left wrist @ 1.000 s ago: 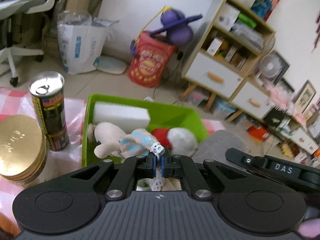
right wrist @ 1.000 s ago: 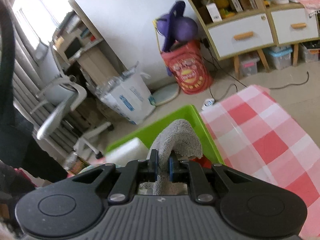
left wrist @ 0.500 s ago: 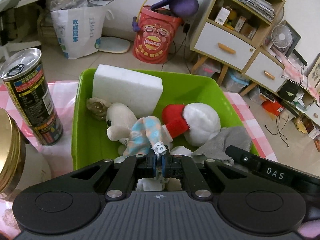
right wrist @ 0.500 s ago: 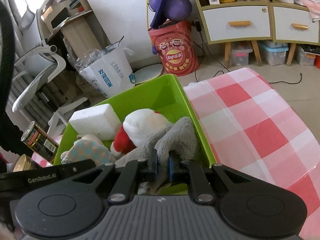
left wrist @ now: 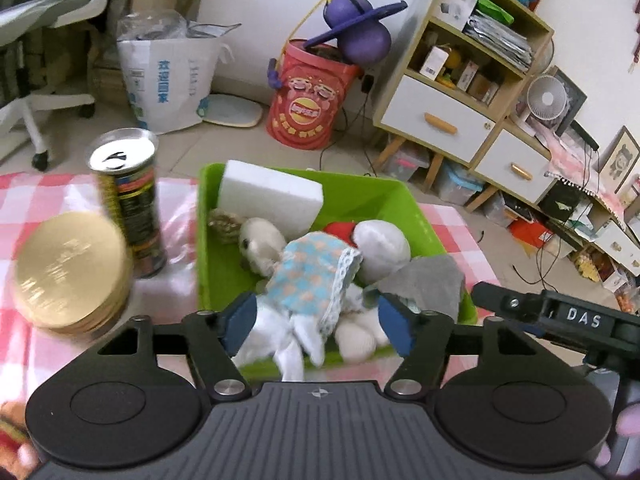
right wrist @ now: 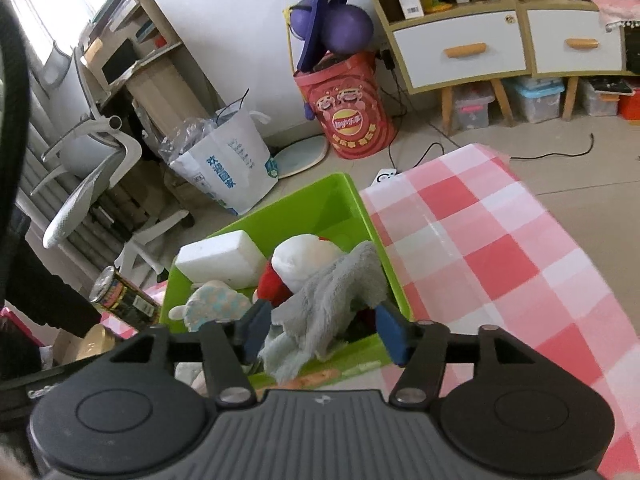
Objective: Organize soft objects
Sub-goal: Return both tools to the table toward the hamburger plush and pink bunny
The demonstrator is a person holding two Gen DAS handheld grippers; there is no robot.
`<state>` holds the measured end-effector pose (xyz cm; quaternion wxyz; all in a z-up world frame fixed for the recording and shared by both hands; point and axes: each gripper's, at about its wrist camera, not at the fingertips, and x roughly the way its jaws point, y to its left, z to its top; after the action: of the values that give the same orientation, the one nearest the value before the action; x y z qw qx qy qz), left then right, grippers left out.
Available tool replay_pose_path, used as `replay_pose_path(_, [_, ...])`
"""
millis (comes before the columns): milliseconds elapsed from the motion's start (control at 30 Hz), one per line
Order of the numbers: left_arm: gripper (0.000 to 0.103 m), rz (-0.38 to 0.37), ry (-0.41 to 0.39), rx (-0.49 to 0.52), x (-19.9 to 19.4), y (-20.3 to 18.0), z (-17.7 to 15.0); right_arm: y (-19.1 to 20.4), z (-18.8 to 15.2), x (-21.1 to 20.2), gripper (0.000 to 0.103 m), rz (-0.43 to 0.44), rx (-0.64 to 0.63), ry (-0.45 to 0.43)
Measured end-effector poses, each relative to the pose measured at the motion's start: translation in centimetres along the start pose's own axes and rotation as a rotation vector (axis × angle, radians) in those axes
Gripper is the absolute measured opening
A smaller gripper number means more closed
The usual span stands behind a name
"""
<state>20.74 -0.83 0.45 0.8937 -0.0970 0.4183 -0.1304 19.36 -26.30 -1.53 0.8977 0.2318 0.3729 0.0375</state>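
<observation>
Both sets of jaws have sprung apart since half a second ago, letting go of the doll's dress and the grey cloth they were pinching. On the checked desk point(right wrist: 500, 264) sits the green bin point(left wrist: 224, 276), the landmark for everything else. Inside it, the white foam block point(left wrist: 270, 200) leans at the far end, the stuffed doll in a blue dress point(left wrist: 308, 276) lies toward the near wall, and the white-and-red plush point(left wrist: 380, 240) rests beside the doll. The grey cloth point(right wrist: 328, 300) drapes over the bin's near right corner. The left gripper point(left wrist: 316, 322) and right gripper point(right wrist: 324, 330) hover wide open at the near rim. Left of the bin stand a drink can point(left wrist: 128, 200) and a gold lid point(left wrist: 70, 266).
</observation>
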Motion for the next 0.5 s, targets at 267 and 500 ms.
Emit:
replay_pose_path(267, [0.083, 0.04, -0.012, -0.002, -4.9, 1.4, -2.4, 0.6, -1.4, -4.3, 0.044, -0.007, -0.017, 0.002])
replay_pose_path(500, [0.09, 0.075, 0.003, -0.036, -7.3, 3.4, -5.4, 0.9, -3.6, -6.8, 0.052, -0.003, -0.032, 0.018])
